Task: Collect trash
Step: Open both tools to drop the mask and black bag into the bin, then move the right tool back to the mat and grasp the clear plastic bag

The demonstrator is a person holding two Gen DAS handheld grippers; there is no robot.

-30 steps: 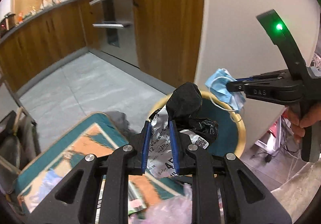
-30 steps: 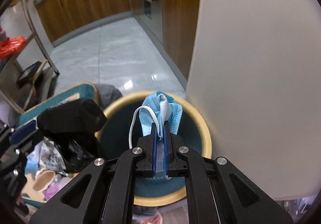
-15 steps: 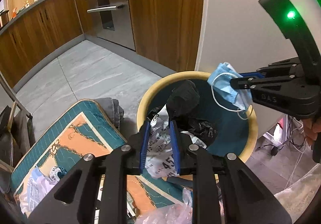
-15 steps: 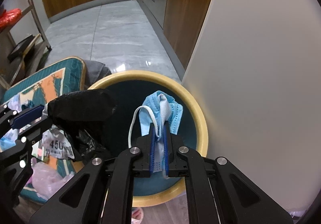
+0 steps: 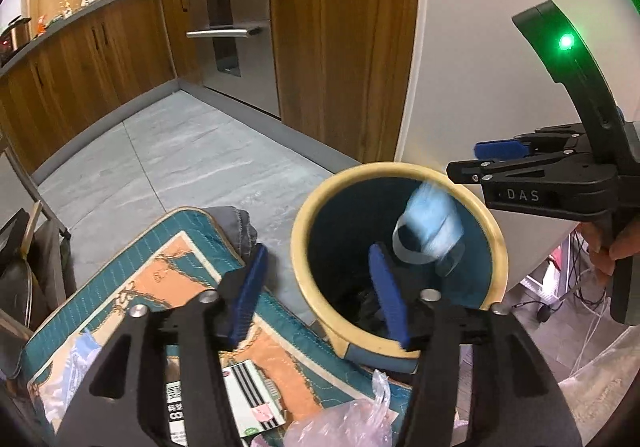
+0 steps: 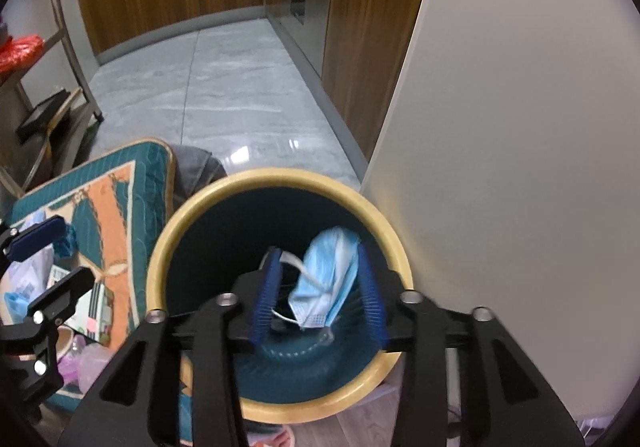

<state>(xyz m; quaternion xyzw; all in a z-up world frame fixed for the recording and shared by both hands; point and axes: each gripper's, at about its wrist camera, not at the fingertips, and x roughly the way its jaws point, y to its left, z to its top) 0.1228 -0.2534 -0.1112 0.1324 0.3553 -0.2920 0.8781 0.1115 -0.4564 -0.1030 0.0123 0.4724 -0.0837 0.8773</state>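
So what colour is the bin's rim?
Yellow rim, dark teal inside; clearest in the right wrist view.

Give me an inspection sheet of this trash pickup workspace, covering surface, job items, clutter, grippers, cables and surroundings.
Surface: teal and orange quilted mat beside the bin, litter on it.
Job's things: blue disposable face mask, blurred, inside the yellow-rimmed teal round bin, between the open jaws; dark trash at the bin bottom.
Clutter: pink plastic bag, striped printed card, grey folded cloth.
Grippers: left gripper open, holding nothing; right gripper open over the bin.
Cables: thin wires on the floor behind the bin.
Surroundings: wooden kitchen cabinets, steel oven, grey tiled floor, white wall panel.
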